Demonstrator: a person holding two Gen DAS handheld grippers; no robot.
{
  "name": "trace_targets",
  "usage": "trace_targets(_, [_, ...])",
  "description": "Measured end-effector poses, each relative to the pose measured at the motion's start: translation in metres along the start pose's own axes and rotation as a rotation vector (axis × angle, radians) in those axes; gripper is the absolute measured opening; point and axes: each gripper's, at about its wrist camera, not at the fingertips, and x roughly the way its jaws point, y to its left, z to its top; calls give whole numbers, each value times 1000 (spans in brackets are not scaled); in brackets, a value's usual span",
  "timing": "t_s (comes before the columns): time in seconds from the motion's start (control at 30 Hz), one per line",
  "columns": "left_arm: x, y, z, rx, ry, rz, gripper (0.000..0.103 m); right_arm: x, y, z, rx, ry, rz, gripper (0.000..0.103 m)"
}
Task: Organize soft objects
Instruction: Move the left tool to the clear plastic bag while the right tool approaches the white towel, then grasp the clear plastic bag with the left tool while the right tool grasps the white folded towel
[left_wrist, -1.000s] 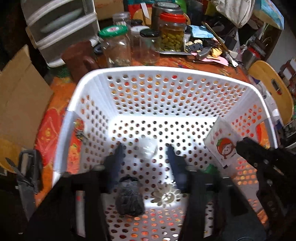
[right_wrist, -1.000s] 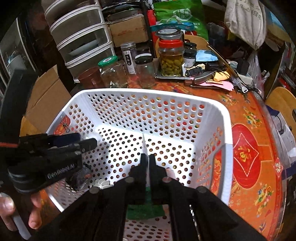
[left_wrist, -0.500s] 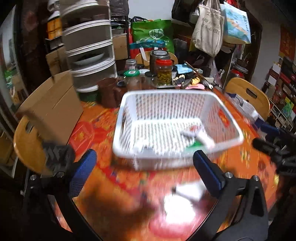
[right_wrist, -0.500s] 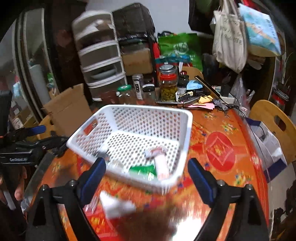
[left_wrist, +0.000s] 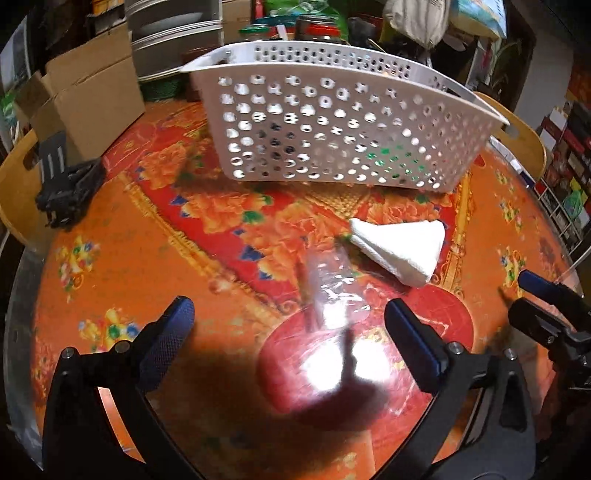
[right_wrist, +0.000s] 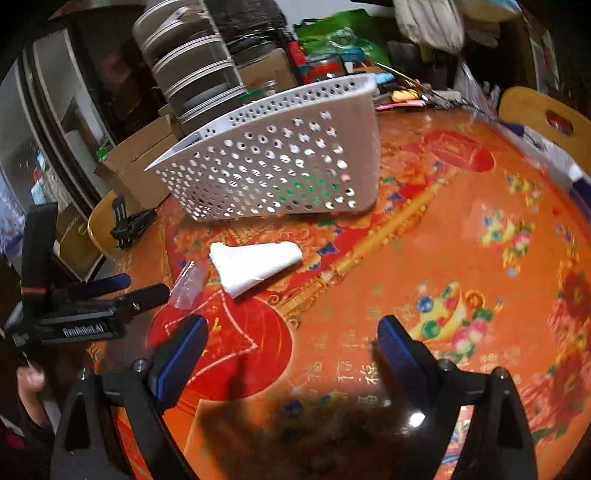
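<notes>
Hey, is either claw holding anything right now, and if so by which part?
Nothing is held. The left claw and right claw are both open and empty above the table. The folded white tissue and clear plastic wrapper lie loose on the tablecloth.

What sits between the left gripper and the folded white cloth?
A clear plastic wrapper lies on the table just ahead of the open left gripper, with the white cloth beyond it to the right. Nothing visible blocks the cloth from the basket.
</notes>
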Motion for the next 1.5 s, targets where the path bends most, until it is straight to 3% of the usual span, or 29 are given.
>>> trace_targets(0.13, [14,-17,1,26,4,-9,99,3,2,-1,-1,-2,8,93])
trace_targets(0.23, [24,-24,2,42,13,5,87,5,4,1,-7,2,5,93])
trace_targets(0.47, [30,-21,3,35,4,-20,31,14,8,7,-26,19,-1,93])
trace_targets(0.8, [25,28,3,-50,-47,-3,31,54,43,20,-150,93,-32,93])
trace_targets(1.2, [26,30,1,-60,-42,-31,31,91,56,35,-189,124,-53,91])
trace_targets(1.37, [27,30,0,-57,-43,-28,31,94,62,33,-227,106,-75,79])
trace_targets(1.43, [26,29,0,-55,-43,-26,31,93,63,33,-234,101,-85,63])
trace_targets(1.5, [26,28,-1,-52,-44,-22,31,91,62,32,-230,98,-77,61])
